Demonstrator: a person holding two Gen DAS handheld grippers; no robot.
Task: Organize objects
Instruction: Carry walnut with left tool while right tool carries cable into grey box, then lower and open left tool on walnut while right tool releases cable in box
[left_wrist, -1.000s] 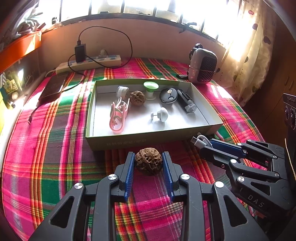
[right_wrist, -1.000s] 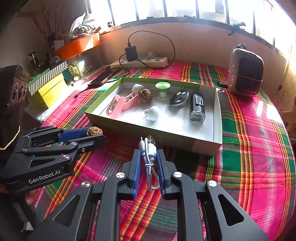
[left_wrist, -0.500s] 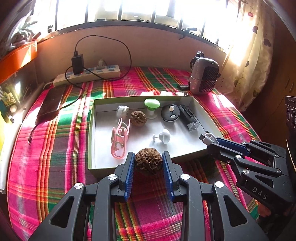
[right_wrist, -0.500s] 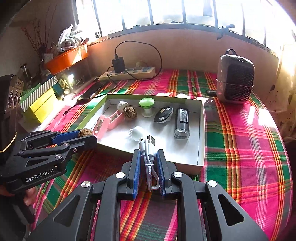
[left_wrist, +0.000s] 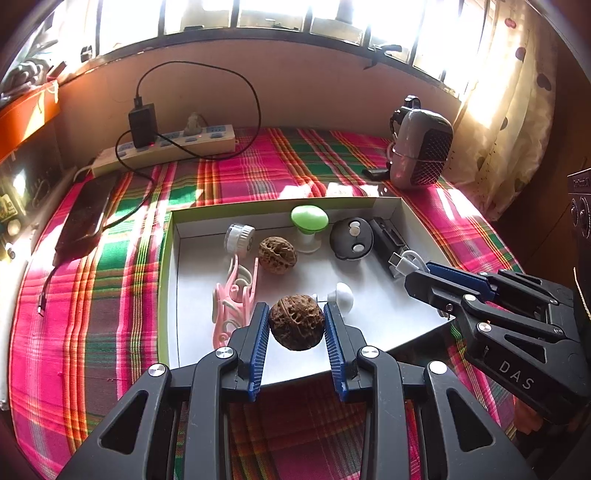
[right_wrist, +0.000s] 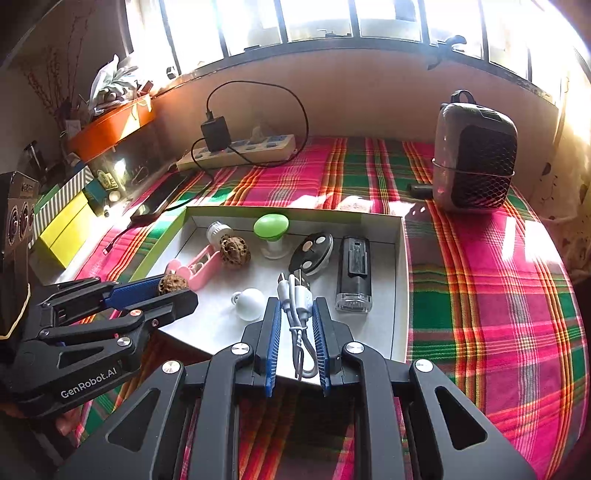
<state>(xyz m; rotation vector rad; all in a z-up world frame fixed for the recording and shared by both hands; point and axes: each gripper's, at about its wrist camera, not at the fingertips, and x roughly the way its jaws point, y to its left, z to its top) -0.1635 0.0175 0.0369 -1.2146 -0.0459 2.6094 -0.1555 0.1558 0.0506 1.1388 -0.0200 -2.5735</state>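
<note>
Strong daylight pours through the window (left_wrist: 295, 22) at the back of both my feeds, blowing the panes out to pure white and washing the curtain (left_wrist: 491, 110) and the right edge of the right wrist view into glare. Sun patches lie across the plaid cloth (right_wrist: 480, 277) and the far wall of the box (right_wrist: 295, 214), and the heater (right_wrist: 474, 155) shades the cloth beside it. Focus is sharp in the middle, but the fisheye bends the window sill and darkens my corners to black.
</note>
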